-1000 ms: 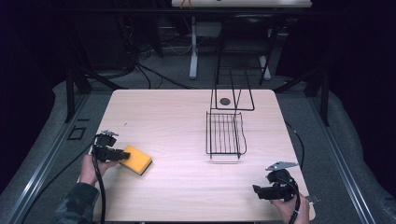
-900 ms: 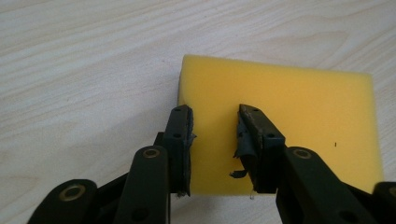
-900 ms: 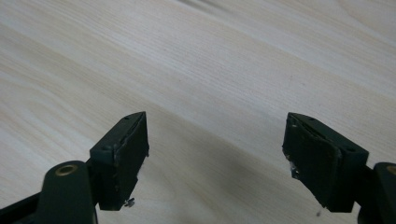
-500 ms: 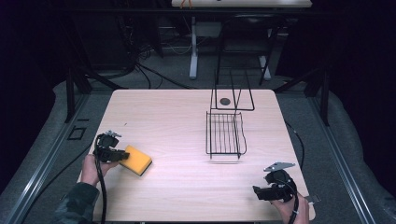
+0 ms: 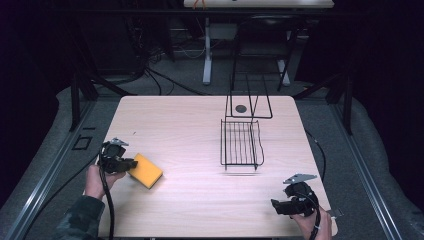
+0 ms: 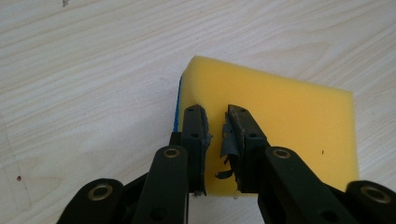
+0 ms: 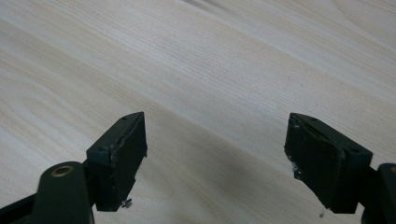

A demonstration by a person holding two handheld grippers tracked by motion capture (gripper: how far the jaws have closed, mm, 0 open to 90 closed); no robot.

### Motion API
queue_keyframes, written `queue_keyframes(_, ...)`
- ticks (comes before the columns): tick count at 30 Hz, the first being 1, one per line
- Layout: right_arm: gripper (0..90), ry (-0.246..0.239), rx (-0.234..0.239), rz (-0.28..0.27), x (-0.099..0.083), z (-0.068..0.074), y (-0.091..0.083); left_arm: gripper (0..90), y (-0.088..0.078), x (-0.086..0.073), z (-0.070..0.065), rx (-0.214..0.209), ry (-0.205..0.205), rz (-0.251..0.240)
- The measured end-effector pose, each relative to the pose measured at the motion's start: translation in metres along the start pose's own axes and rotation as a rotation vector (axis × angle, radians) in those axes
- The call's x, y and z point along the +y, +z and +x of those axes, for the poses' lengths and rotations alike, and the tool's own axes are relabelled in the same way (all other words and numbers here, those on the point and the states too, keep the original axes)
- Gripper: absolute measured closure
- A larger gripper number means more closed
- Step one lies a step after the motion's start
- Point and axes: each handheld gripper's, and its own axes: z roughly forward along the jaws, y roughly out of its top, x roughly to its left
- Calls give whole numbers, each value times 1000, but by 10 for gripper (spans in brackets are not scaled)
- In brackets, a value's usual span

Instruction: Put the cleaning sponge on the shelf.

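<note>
Pale wood table (image 5: 200, 125), left tool (image 6: 215, 122) nearly closed over yellow sponge (image 6: 280, 112) (not gripping), right tool (image 7: 215, 154) wide apart.

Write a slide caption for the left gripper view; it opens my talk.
Left tool, jaws nearly closed, poised over a yellow foam sponge lying on the pale wooden table.

Yellow sponge (image 5: 145, 170), flat on table's left, blue underside edge

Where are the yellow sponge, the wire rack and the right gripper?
yellow sponge (image 6: 280, 107): left gripper view, its bare top face.
wire rack (image 5: 241, 142): high view, the flat wire grid.
right gripper (image 7: 215, 154): right gripper view, midway between its open jaws.
</note>
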Motion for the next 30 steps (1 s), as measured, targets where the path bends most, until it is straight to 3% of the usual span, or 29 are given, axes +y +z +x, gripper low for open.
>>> queue_keyframes(7,210,5,-8,-1,-1,-2,-2,807,-8,0,-4,13,9,-29)
queue_keyframes(12,216,-8,-19,13,-1,-1,-2,824,-16,1,-7,46,30,-71)
queue_keyframes(30,216,-2,-50,-18,-2,-4,-8,831,-35,9,-21,24,53,-164)
